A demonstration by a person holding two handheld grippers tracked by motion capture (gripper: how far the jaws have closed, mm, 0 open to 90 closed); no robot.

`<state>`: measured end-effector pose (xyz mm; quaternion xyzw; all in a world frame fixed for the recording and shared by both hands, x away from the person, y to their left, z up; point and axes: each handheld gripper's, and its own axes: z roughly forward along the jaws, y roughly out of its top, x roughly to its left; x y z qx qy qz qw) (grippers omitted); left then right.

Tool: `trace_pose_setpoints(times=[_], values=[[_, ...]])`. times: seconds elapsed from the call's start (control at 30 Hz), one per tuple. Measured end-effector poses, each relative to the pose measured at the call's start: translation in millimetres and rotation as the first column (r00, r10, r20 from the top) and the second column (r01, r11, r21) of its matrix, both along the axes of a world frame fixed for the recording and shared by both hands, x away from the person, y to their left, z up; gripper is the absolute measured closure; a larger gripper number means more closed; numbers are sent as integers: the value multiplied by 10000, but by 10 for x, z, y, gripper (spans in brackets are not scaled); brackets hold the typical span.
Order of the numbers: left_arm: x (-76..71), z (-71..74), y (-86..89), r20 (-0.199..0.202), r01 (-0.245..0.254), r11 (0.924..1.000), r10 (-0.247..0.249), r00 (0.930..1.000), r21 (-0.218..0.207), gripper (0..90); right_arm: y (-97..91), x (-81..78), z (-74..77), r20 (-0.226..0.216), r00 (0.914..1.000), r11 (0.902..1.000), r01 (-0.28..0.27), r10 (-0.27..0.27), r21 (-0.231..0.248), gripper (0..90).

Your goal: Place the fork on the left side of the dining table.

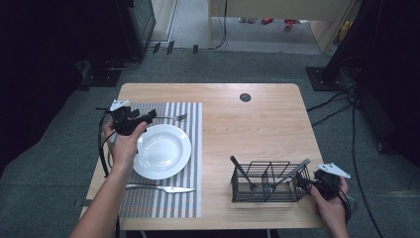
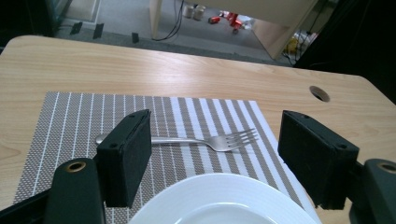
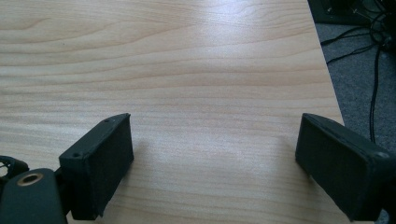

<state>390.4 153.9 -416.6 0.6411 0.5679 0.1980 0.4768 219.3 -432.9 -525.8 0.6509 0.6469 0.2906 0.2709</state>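
Desk [image 1: 257, 124] carries striped placemat [image 1: 190, 148]; white plate [image 1: 163, 151] sits on it. Fork [image 2: 205, 140] lies on the mat just beyond the plate, knife [image 1: 161, 188] on the plate's near side. Left tongs [image 2: 215, 158] released, hovering over the plate's far rim, nothing between them. Right tongs [image 3: 215, 163] released, well right of the plate.

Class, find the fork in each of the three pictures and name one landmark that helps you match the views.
High view: the fork lies on the striped placemat, just beyond the white plate.
Left gripper view: the fork lies across the middle, between the fingers, beyond the plate's rim.
Right gripper view: not in it.
Shared landmark: the round hole in the wooden table, at upper right in the left gripper view.
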Motion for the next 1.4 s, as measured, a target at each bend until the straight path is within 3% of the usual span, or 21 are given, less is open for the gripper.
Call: trace_pose_setpoints(times=[0.1,0.23,0.33,0.5,0.57,0.63,0.73,1.07,1.4], values=[[-105,21,-11,192,152,9998,-155,9997,141,261,0,0,0,0,10000,10000,-2,2,-1,111],[-270,70,21,433,-352,9993,347,9985,105,261,0,0,0,-1,10000,10000,-2,2,-1,111],[-390,112,43,711,-372,9992,361,9968,141,269,0,0,0,0,10000,10000,-2,2,-3,111],[-581,123,43,896,254,9995,-268,9956,165,266,0,0,0,0,10000,10000,-2,2,-2,111],[-671,109,49,1040,234,9996,-250,9943,168,264,0,0,0,1,10000,10000,-2,2,-5,111],[-758,94,70,1017,288,9994,-265,9945,-211,262,1,-1,0,2,10000,10000,13,-13,-4,111],[-884,73,98,1122,375,9989,-341,9931,-278,259,1,-2,-1,17,10000,10000,16,-16,-15,112],[-1296,-93,243,1205,744,9972,-730,9900,-79,261,0,-4,-1,11,10000,10000,16,-16,-35,112],[-1589,-404,488,1130,448,9989,-460,9925,131,263,3,-6,-1,13,10000,10000,61,-61,-32,112]])
